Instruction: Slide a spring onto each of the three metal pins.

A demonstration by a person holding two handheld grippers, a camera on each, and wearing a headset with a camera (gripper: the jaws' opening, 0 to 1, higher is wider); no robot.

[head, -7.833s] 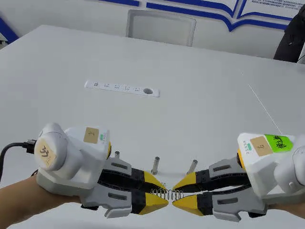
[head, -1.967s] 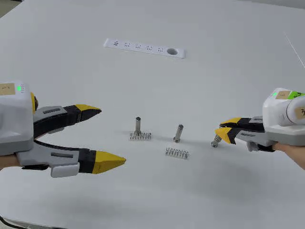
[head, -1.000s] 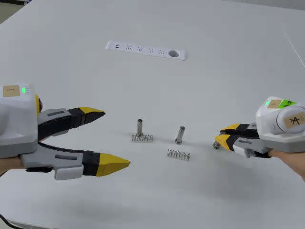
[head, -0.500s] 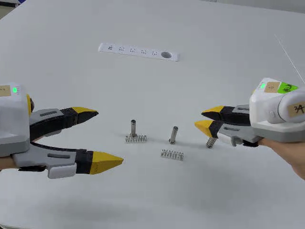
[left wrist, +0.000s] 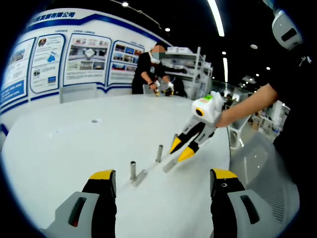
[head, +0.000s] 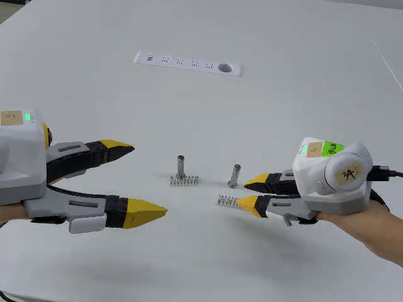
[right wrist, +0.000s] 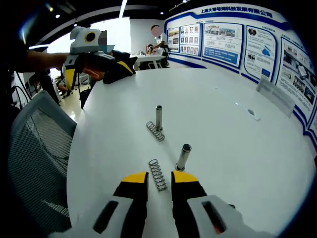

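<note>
Two bare metal pins (head: 181, 164) (head: 236, 174) stand upright on the white table (head: 283, 88). One spring (head: 184, 181) lies at the foot of the left pin. A second spring (head: 227, 200) lies in front of the middle pin, and my right gripper (head: 245, 192) is low over the table with its narrowly parted yellow tips at that spring's right end. In the right gripper view the spring (right wrist: 158, 173) runs into the gap between the jaws. My left gripper (head: 141, 179) hovers wide open to the left, holding nothing. The right gripper's body hides the table behind it.
A white power strip (head: 187, 63) lies at the far middle of the table. A mesh chair (right wrist: 34, 148) stands by the table's edge in the right gripper view. People stand at a bench (left wrist: 156, 67) far behind.
My right gripper has come down and leftwards from the rightmost pin to the loose spring in the middle, and now covers that pin. The left gripper has stayed open and still.
</note>
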